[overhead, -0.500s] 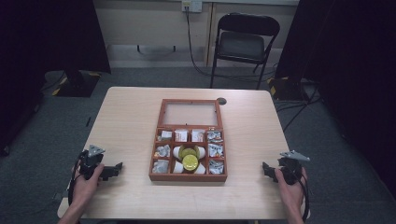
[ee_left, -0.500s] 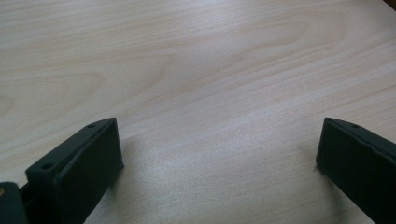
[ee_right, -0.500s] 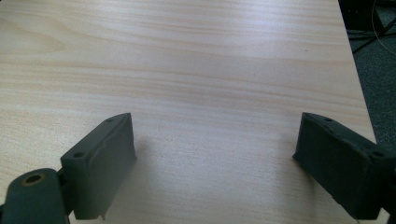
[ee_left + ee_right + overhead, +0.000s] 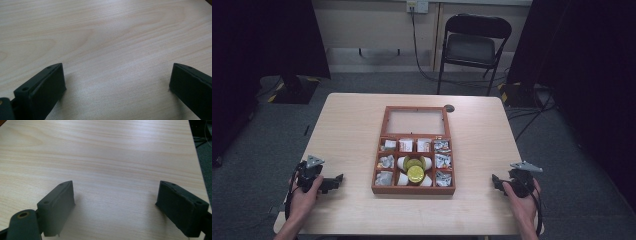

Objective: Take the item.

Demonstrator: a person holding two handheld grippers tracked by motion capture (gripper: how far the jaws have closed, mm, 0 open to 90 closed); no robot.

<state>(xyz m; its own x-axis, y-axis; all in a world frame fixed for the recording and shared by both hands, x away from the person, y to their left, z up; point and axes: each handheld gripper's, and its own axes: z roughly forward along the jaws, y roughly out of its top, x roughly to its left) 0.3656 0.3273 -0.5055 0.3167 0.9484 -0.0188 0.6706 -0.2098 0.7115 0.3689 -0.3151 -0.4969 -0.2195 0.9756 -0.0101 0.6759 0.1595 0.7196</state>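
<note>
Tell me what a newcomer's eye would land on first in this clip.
The wooden compartment box at the table's centre, with two yellow-lidded jars among small packets, its lid open toward the far edge. Then the left gripper and right gripper, jaws open, flanking it near the front corners.

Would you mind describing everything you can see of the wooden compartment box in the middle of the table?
The wooden box is reddish-brown and rectangular, lying flat near the middle of the table. Its lid, a wooden frame around a clear-looking pane, is folded open flat on the far side. Thin dividers split the tray into small compartments holding white and silvery packets, with two yellow-topped round items in the middle ones. Both grippers rest apart from it.
</note>
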